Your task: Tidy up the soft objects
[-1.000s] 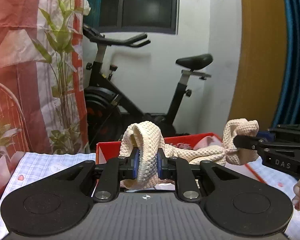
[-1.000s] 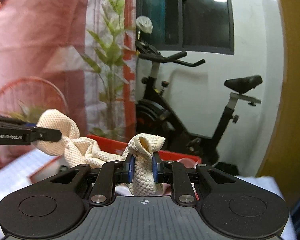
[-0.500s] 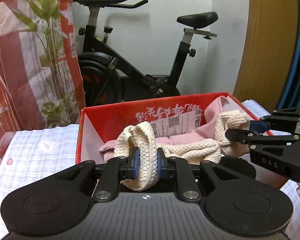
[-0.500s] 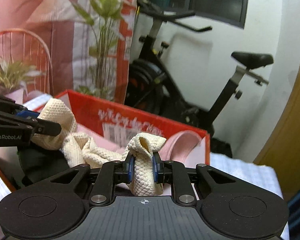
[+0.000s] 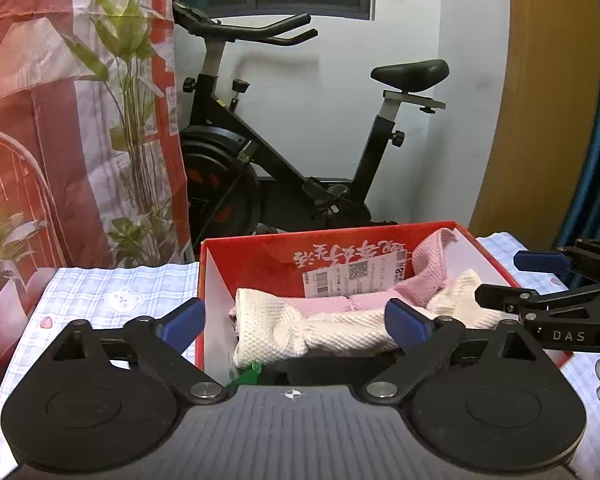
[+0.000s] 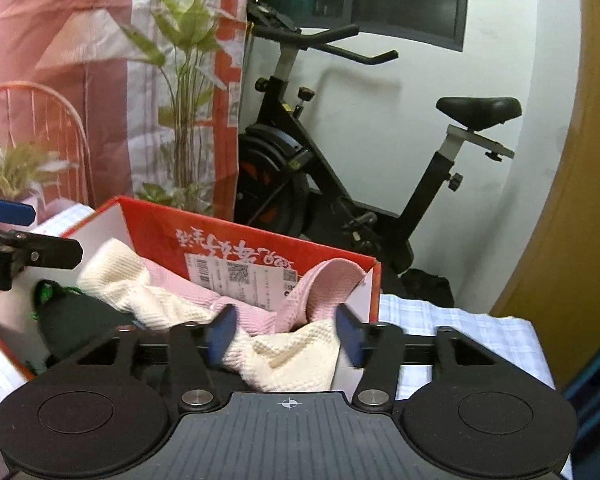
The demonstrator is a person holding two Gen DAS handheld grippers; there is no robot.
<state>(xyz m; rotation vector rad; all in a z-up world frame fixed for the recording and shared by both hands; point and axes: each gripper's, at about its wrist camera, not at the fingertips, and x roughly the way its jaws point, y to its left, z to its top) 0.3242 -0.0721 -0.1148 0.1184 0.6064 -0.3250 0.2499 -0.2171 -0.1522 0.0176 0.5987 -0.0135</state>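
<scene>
The left gripper [image 5: 294, 320] has its two blue-padded fingers spread wide apart, and it holds nothing. The right gripper [image 6: 286, 334] is also spread apart, with nothing pinched between its pads. The cream towel [image 5: 300, 334] lies inside the red box [image 5: 260, 256], stretched across it from one side to the other, and it rests on top of a pink towel [image 5: 332, 304]. One end of the cream towel lies just in front of the left gripper, and the other end, seen in the right wrist view, lies between the open fingers of the right gripper without being gripped. One corner of the pink towel stands up against the inner wall of the box, near a white shipping label [image 5: 356, 274]. Under the towels there is a dark object [image 6: 76, 320] with a small green piece beside it; I cannot tell what it is. The box stands on a checked blue and white tablecloth [image 5: 100, 292]. Behind the table there is a black exercise bike [image 5: 284, 152] and a green plant [image 5: 136, 120].
</scene>
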